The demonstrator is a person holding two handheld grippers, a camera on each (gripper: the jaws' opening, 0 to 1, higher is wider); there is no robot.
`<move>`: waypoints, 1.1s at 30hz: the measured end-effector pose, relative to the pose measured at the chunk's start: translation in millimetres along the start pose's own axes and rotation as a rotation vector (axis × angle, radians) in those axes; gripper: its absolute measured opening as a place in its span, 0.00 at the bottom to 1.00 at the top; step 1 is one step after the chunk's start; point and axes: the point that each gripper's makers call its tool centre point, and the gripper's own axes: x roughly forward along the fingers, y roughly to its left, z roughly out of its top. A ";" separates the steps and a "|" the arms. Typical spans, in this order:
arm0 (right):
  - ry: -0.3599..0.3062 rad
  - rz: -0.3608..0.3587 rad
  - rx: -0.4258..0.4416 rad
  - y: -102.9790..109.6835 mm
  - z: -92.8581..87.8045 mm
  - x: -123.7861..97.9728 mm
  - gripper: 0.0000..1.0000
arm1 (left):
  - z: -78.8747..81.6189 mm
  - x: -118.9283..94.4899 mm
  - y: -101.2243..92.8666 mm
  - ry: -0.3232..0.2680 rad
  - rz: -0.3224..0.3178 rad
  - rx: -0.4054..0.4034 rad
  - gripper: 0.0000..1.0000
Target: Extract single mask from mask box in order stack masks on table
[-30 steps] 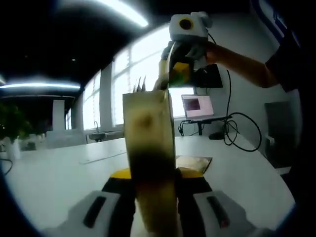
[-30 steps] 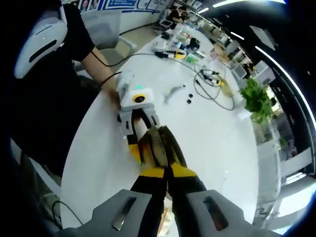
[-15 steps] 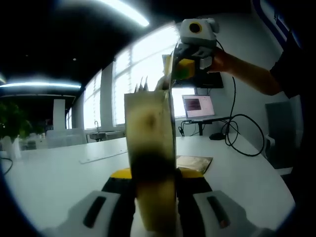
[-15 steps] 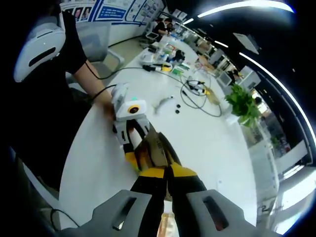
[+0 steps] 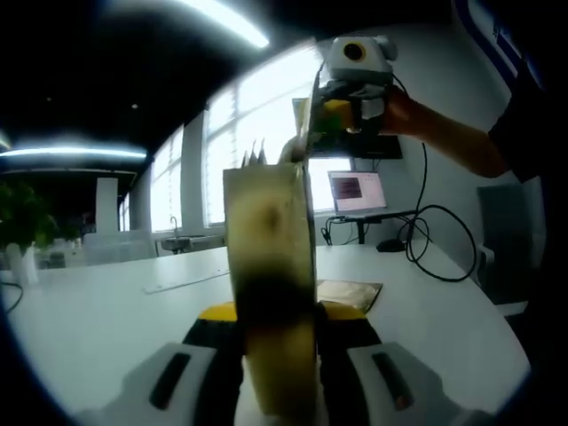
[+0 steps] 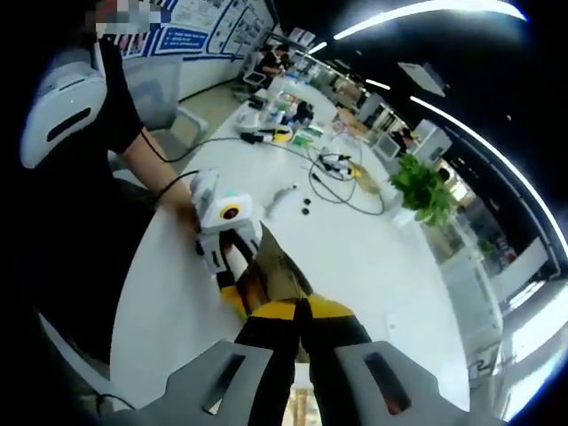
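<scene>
White table (image 6: 373, 257), cables, plant (image 6: 422, 188) | windows, laptop (image 5: 355, 191) | left jaws clamp mask box (image 5: 269, 284) | right jaws pinch mask (image 6: 275, 275)

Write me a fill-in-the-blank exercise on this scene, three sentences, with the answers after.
1. The left hand-held gripper is shut on the mask ____.
2. The right hand-held gripper pulls a mask from the box's ____.
3. Behind the box, on the white table, a laptop has its screen ____.

Missing words: box; top; on
</scene>
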 end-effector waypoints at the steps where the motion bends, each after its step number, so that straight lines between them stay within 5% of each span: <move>1: -0.008 -0.020 -0.009 -1.5 2.4 -2.6 0.00 | 0.0 0.1 0.5 0.000 0.000 0.000 0.34; 14: -0.063 -0.151 -0.084 -3.5 10.7 -21.7 0.00 | 0.6 -0.9 0.8 -0.001 0.004 -0.007 0.34; 33: -0.157 -0.301 0.046 -6.9 11.8 -49.6 0.00 | 0.3 -1.0 2.1 -0.001 0.006 -0.010 0.34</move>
